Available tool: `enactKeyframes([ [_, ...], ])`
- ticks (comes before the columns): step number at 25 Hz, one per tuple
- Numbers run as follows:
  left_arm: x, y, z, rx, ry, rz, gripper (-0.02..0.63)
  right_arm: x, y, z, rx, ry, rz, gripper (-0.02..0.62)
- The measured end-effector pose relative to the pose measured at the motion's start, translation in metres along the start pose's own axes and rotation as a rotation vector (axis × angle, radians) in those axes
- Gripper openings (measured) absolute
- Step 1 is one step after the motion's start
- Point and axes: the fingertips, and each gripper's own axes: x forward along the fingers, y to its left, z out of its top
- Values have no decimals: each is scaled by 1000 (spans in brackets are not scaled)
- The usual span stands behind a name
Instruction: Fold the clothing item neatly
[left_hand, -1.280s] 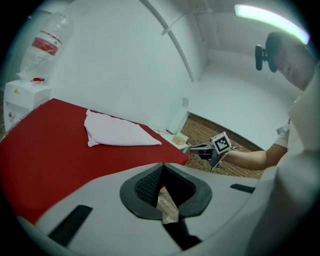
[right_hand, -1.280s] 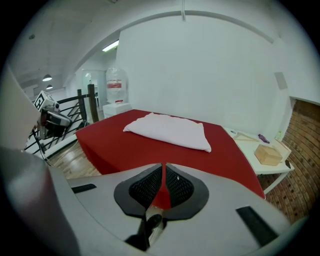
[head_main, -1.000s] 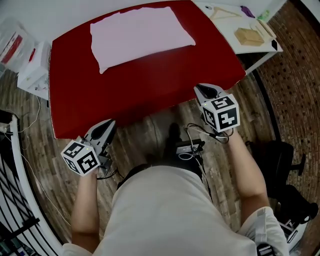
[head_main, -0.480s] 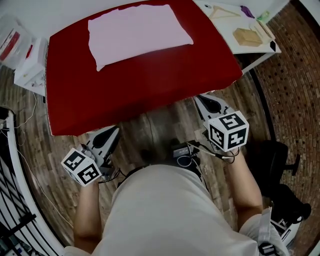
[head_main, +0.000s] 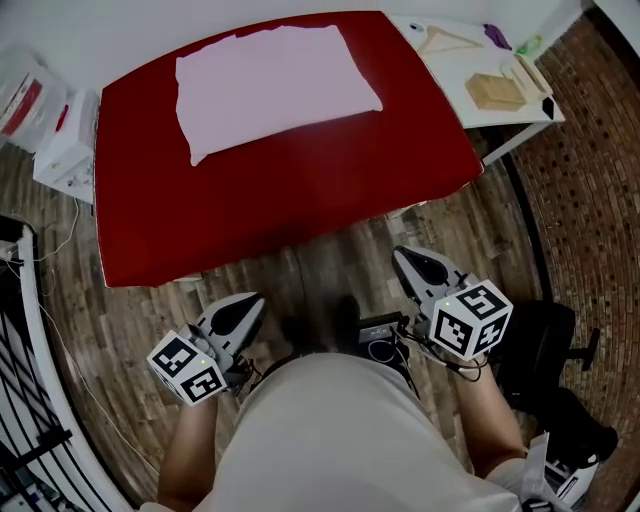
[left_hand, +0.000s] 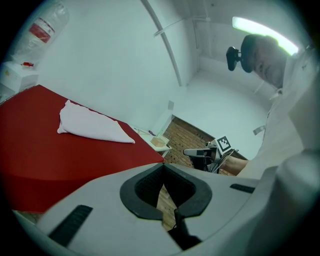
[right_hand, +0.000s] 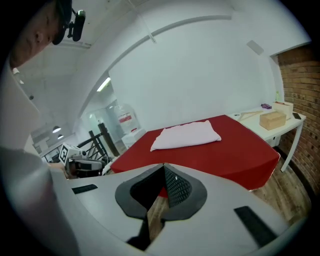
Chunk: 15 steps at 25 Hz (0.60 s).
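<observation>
Garment (head_main: 275, 85): pale pink cloth, folded into a flat rectangle; it lies on the far half of the desk, near the back edge, with neither gripper touching it.
Desk (head_main: 300, 190): covered in red; its near half is bare.
Left gripper (head_main: 252, 302): held over the floor, short of the desk's near edge and well apart from the garment; jaws closed, tips together, nothing between them.
Right gripper (head_main: 400, 256): held over the floor beside the desk's near right corner; jaws have just been closing and now meet, nothing between them.
Floor (head_main: 330, 265): wooden boards under both grippers.
Side desk (head_main: 452, 72): white, just beside the red desk's far right corner.
Wooden box (head_main: 493, 92): rests on the side desk.
Hanger (head_main: 446, 40): lies flat on the side desk, beyond the box.
</observation>
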Motion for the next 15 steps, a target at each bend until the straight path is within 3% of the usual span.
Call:
enactKeyframes([
  [10, 20, -15, 8, -15, -11, 15, 6, -12, -16, 35, -8, -57, 18, 14],
  [15, 35, -32, -1, -19, 24, 1, 6, -17, -28, 38, 0, -79, 9, 14],
])
